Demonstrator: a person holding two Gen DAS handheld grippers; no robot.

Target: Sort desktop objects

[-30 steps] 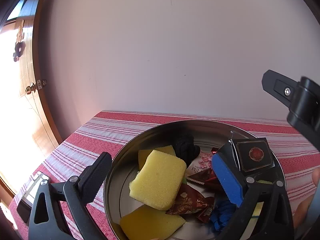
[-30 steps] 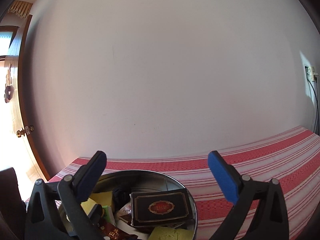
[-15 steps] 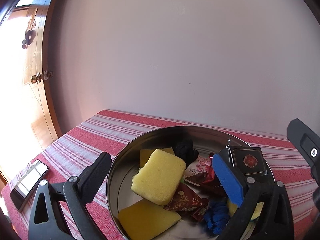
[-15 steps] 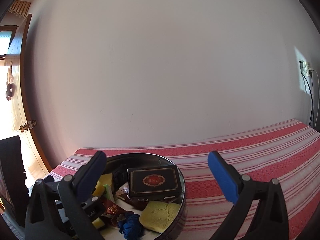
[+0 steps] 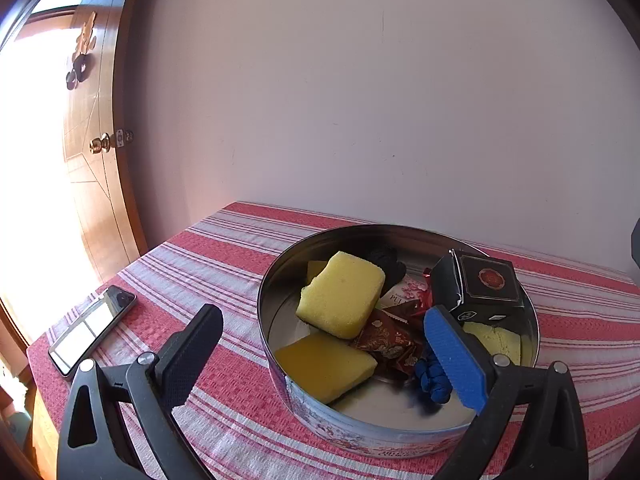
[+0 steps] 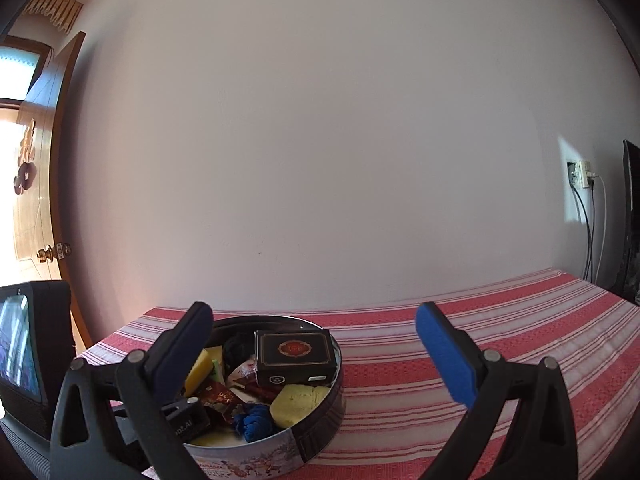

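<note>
The round tin [image 5: 276, 364] sits on the red-striped bench [image 5: 224, 248], holding the sorted things: yellow sponges [image 5: 340, 294], a black box [image 5: 486, 286] propped against the far right wall, red wrappers [image 5: 390, 340], a blue cord bundle [image 5: 430, 378] and a dark bundle [image 5: 386, 262] at the back. In the left wrist view the left gripper [image 5: 324, 340] stands wide open with nothing held; its blue pad is over the tin's right half and its black pad over the cloth outside the left wall, so the near rim lies between the jaws. Only this view shows a phone [image 5: 92, 326] lying flat near the bench's left edge, apparently the one thing left outside, and nearer the left hand.

In the right wrist view the right gripper [image 6: 314, 350] is likewise wide open and empty, with the tin [image 6: 320, 412] low and to its left and the box's [image 6: 294, 356] long axis running across the frame. Only here do the bare cloth to the right and a wall socket [image 6: 582, 174] appear.
</note>
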